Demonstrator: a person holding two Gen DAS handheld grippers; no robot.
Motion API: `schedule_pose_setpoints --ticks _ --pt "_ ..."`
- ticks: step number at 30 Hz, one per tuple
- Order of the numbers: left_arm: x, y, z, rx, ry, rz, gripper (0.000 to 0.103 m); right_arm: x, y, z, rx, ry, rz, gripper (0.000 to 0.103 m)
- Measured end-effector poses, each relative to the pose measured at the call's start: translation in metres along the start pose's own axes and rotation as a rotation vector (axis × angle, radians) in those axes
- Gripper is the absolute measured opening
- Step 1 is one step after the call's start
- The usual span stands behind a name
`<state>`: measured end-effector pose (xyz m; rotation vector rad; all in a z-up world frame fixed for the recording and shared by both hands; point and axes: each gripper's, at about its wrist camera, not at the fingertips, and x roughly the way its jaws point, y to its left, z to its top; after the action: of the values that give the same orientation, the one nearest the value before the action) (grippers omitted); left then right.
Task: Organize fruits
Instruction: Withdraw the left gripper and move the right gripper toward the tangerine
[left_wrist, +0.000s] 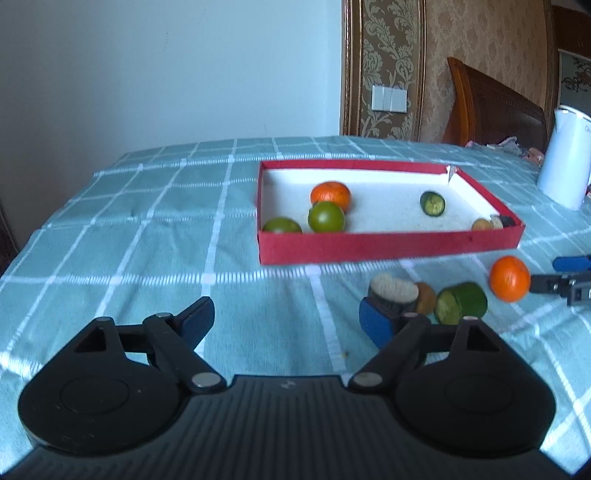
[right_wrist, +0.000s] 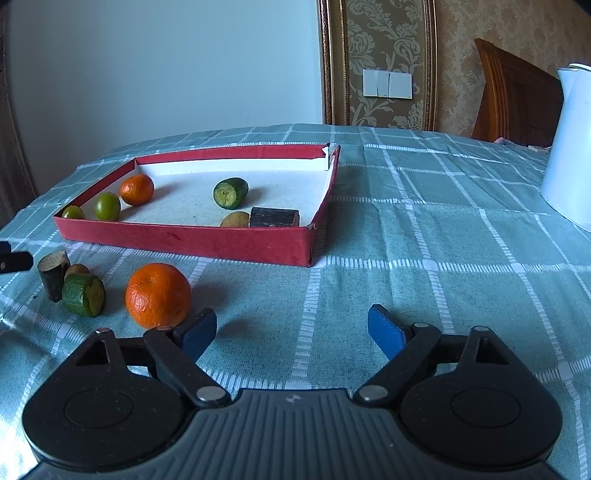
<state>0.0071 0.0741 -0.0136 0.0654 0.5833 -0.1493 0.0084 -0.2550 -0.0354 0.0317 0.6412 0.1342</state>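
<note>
Left gripper (left_wrist: 286, 321) wide open, empty, low over cloth. Right gripper (right_wrist: 291, 328) wide open, empty. Loose orange (right_wrist: 158, 295) just beside its left finger, outside red tray (right_wrist: 184, 240). Judged step: between picks. Next: centre jaws on orange, close, carry to tray.

The left gripper (left_wrist: 290, 325) hangs wide open and empty over the checked tablecloth (left_wrist: 147, 229). Ahead, the red tray (left_wrist: 388, 245) holds an orange (left_wrist: 330, 195), two green fruits (left_wrist: 326, 217) and a cucumber piece (left_wrist: 432, 203).
</note>
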Motion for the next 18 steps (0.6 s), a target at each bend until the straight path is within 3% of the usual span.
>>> schedule_pose_setpoints --ticks 9,18 --pt "0.012 -0.003 -0.008 0.004 0.029 -0.021 0.085 0.000 0.002 0.000 -0.011 0.004 -0.007 0.090" --pt "0.018 0.001 -0.010 0.012 0.066 -0.029 0.092 0.000 0.003 -0.001 -0.018 0.006 -0.019 0.090"
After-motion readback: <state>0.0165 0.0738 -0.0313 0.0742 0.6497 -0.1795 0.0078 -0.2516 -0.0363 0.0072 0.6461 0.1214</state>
